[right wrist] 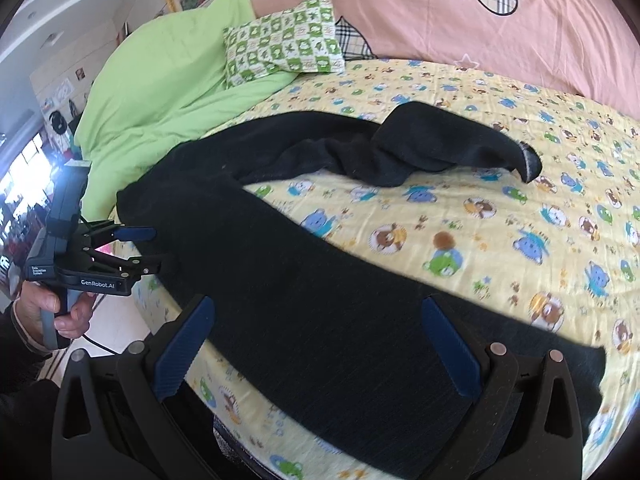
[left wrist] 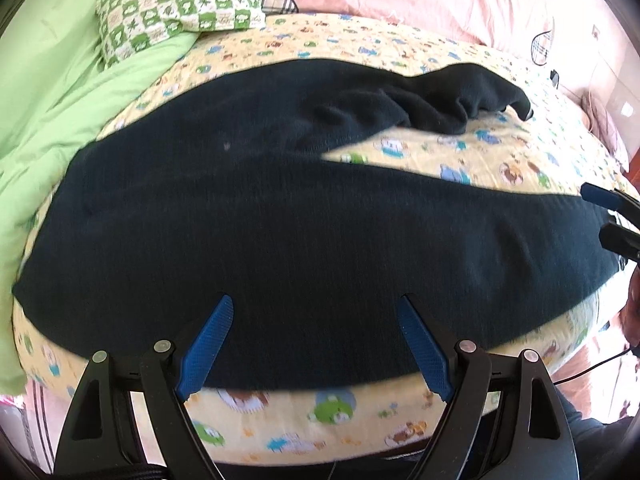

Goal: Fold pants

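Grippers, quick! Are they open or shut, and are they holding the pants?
Left gripper: open, holding nothing, poised over the black pants.
Right gripper: open, holding nothing, also over the pants.

A yellow cotton bed sheet printed with cartoon bears and frogs (right wrist: 500, 216) covers the bed. At its far left corner lies a crumpled lime-green quilt (right wrist: 160, 80), with a small green-and-white checked pillow (right wrist: 284, 38) resting on it. Behind them rises a pink duvet with plaid hearts (right wrist: 480, 20).

Bed with yellow cartoon sheet (right wrist: 500, 216), green quilt (right wrist: 160, 76), checked pillow (right wrist: 284, 40), pink cover (right wrist: 460, 20).
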